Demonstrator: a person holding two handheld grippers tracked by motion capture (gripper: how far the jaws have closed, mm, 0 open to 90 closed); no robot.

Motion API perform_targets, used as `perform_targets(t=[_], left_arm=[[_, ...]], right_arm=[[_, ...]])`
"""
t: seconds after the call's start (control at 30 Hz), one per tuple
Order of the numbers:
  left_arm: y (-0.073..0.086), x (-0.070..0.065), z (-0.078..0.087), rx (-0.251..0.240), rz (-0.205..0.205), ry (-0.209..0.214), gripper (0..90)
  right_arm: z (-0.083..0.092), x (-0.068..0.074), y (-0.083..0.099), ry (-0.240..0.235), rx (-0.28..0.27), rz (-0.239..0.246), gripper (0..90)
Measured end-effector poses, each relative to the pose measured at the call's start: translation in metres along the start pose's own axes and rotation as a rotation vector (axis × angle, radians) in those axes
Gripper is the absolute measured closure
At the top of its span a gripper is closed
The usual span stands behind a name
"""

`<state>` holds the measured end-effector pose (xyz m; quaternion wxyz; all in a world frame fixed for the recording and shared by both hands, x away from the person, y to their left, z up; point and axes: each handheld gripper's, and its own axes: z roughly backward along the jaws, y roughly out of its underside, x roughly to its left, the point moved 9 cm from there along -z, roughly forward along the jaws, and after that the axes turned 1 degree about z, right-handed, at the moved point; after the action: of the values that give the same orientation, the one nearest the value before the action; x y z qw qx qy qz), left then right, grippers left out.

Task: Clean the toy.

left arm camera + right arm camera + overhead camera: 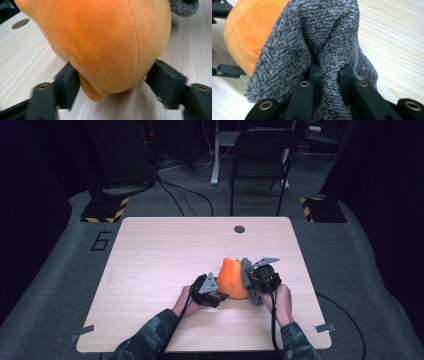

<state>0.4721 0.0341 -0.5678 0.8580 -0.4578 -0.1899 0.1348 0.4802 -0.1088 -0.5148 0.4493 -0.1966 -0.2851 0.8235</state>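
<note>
Orange plush toy (232, 279) sits on the light wood table (160, 255), right of centre and toward the near edge, wedged between the two hand-held grippers. Soft fleece surface with a stitched seam running down it, rounded body, exact shape hard to tell.

Left gripper (214, 296) comes in low from the left side of the plush, person's left hand (184, 301) behind it. In the left gripper view the plush (105, 42) bulges right between the two black jaws: jaws roughly half open, each inner face touching the fabric at the lower rounded end, plush slightly squeezed there. So the jaws are pinching the bottom of the toy, which rests on the table just ahead of the gripper.

Right gripper (250, 279) sits tight against the right side of the plush, right hand (281, 301) behind. Grey terry cloth (247, 279) lies between that gripper and the toy. In the right gripper view the cloth (317, 45) is bunched into a fold and clamped between the narrowly set jaws, fabric pushing up and spilling around both sides. Orange plush (249, 32) lies directly behind the cloth, touching it, upper left in that view.

Both forearms in camouflage sleeves (150, 335) enter from the bottom edge.
</note>
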Motion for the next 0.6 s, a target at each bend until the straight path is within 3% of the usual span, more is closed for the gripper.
perform_targets(t=[0.13, 0.27, 0.37, 0.47, 0.6], left_arm=[[-0.001, -0.001, -0.002, -0.009, 0.006, -0.01, 54.8], [-0.002, -0.001, -0.002, -0.017, 0.01, -0.021, 63.4], [-0.002, 0.001, -0.001, -0.017, 0.009, -0.022, 65.3], [-0.001, 0.0, -0.001, -0.018, 0.008, -0.023, 66.5], [0.0, 0.0, -0.001, -0.018, -0.003, -0.025, 67.9]], right_arm=[[-0.001, 0.0, 0.0, 0.01, -0.006, -0.001, 77.8], [0.005, -0.003, -0.002, 0.018, -0.035, -0.001, 77.7], [0.021, -0.01, -0.004, 0.027, -0.067, -0.03, 77.6], [0.036, -0.034, 0.0, 0.077, -0.093, -0.075, 77.6], [0.039, -0.073, 0.024, 0.121, -0.072, -0.179, 77.5]])
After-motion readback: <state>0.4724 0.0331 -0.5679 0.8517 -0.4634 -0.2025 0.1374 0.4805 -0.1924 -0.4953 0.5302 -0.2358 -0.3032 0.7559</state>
